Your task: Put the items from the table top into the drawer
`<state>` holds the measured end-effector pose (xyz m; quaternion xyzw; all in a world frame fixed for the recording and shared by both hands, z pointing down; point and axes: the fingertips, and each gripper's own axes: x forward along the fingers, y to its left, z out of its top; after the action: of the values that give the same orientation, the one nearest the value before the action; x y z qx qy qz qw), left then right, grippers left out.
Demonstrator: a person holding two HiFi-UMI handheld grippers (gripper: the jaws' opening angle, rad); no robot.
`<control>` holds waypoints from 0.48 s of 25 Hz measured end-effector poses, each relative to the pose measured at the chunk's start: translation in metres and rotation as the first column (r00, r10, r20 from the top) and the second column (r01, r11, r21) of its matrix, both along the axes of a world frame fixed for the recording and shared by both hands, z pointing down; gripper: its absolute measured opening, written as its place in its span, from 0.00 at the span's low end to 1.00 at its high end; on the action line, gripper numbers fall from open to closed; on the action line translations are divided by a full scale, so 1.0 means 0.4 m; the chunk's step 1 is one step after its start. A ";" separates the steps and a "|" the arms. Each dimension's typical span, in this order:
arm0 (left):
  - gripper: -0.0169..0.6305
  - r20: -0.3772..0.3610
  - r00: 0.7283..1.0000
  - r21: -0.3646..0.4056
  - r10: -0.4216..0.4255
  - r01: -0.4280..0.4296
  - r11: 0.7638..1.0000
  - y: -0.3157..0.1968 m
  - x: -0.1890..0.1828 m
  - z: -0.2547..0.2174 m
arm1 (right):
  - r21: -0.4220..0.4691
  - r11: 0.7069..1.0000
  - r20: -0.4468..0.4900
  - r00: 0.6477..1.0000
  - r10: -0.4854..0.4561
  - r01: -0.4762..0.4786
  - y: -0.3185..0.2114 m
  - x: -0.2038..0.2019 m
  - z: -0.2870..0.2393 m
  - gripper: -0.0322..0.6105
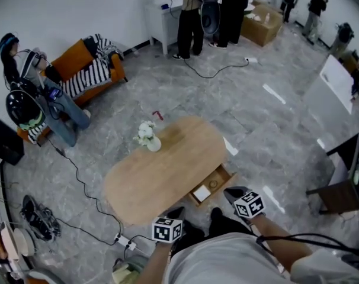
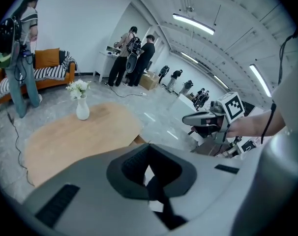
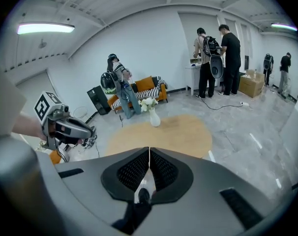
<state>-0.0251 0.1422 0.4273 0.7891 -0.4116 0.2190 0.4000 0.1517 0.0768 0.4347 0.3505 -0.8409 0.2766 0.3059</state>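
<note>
An oval wooden table (image 1: 167,170) carries only a white vase of flowers (image 1: 148,136) near its far end. A drawer (image 1: 220,177) stands pulled open at the table's right side, with a white flat item (image 1: 201,193) and a small round thing inside. Both grippers hang near the person's body, off the table's near edge. The left gripper (image 1: 175,213) is shut and holds nothing; in its own view the left gripper (image 2: 148,168) looks over the table (image 2: 75,132). The right gripper (image 1: 234,193) is shut and empty too; in its own view the right gripper's (image 3: 149,166) pads meet.
An orange sofa (image 1: 87,70) with a striped blanket and a person (image 1: 25,70) are at the far left. People (image 1: 203,10) stand at a desk behind. A cable (image 1: 85,188) runs over the floor left of the table, by shoes (image 1: 37,218). A dark chair (image 1: 345,182) is at right.
</note>
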 end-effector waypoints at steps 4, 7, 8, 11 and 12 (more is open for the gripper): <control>0.03 -0.012 0.999 0.051 -0.050 0.050 0.997 -0.014 0.023 -0.044 | 0.033 0.999 0.033 0.999 -0.008 0.007 0.008 0.041 -0.046 0.11; 0.03 -0.013 0.996 0.097 -0.093 0.094 0.991 -0.015 0.045 -0.079 | 0.049 0.999 0.050 0.999 -0.016 0.013 0.018 0.083 -0.071 0.11; 0.03 -0.011 0.994 0.108 -0.108 0.109 0.988 -0.013 0.053 -0.089 | 0.051 0.999 0.054 0.998 -0.019 0.016 0.024 0.098 -0.078 0.11; 0.03 -0.016 0.988 0.144 -0.154 0.155 0.977 0.000 0.075 -0.121 | 0.065 0.997 0.063 0.997 -0.041 0.037 0.046 0.134 -0.098 0.11; 0.03 -0.016 0.986 0.156 -0.166 0.166 0.974 0.003 0.080 -0.132 | 0.072 0.996 0.065 0.997 -0.051 0.046 0.051 0.143 -0.106 0.11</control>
<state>0.0069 0.1433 0.3745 0.7812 -0.4915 0.1506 0.3542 0.2090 0.0972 0.3921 0.3311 -0.8680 0.2510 0.2719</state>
